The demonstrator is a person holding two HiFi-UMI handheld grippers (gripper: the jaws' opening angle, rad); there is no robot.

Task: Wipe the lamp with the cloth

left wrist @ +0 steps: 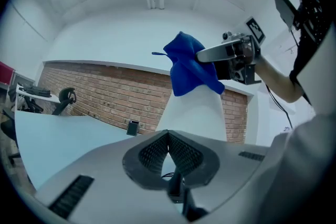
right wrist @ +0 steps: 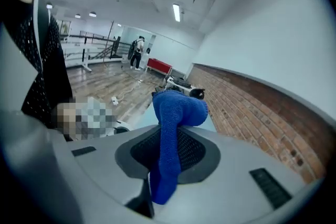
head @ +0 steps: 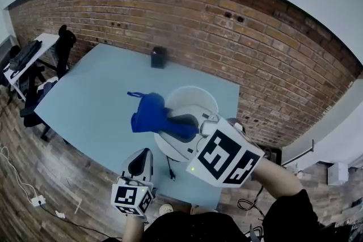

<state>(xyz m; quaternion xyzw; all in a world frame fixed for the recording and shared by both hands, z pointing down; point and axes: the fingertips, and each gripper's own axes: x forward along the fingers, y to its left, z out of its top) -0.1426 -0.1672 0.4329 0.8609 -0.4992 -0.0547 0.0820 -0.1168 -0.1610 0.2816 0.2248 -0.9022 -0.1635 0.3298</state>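
Observation:
A white lamp [head: 191, 100] with a round shade stands on the pale blue table [head: 96, 99], near its front right. My right gripper [head: 182, 121] is shut on a blue cloth [head: 150, 114], which hangs over the near left side of the shade. In the right gripper view the cloth [right wrist: 176, 113] runs up out of the closed jaws of the right gripper [right wrist: 168, 136]. My left gripper [head: 141, 158] is lower, at the table's front edge, shut with nothing in it. From the left gripper [left wrist: 168, 136], the lamp [left wrist: 197, 115] rises ahead with the cloth [left wrist: 189, 68] at its top.
A small black box [head: 159, 58] stands at the table's far edge by the brick wall [head: 227, 37]. A black cord [head: 170, 170] trails from the lamp base. Chairs and a desk [head: 34, 62] are at the left. A power strip [head: 37, 200] lies on the wooden floor.

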